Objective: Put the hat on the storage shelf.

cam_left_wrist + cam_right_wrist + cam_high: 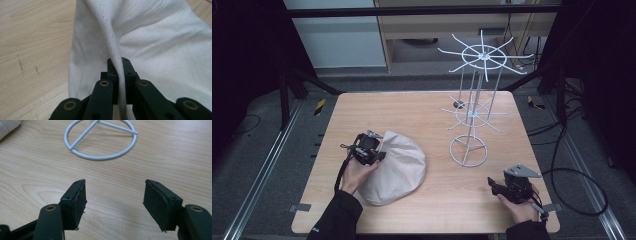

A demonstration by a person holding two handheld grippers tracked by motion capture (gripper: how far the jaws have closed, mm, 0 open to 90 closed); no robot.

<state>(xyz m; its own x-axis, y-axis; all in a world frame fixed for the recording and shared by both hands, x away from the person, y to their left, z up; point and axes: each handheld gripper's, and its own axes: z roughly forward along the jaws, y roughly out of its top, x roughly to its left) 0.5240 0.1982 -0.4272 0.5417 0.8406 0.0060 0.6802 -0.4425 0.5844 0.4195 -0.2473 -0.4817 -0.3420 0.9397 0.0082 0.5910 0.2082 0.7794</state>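
The left tool (120, 72) pinches a raised fold of the soft, cream woven cap (399, 167), which lies rounded on the pale wood-grain worktop (422, 112). The right tool (115, 202) rests spread and empty near the white wire rack (469, 117), whose ring base stands just beyond it.

On the worktop (422, 107) we find the cloth cap (397, 167) at the near left and the wire stand (474, 110) to its right, farther back. The left gripper (374, 145) sits at the cap's left edge, a fold of it between the fingers (112, 66). The right gripper (497, 186) lies at the near right corner, in front of the stand's ring base (100, 138), well apart from the cap.
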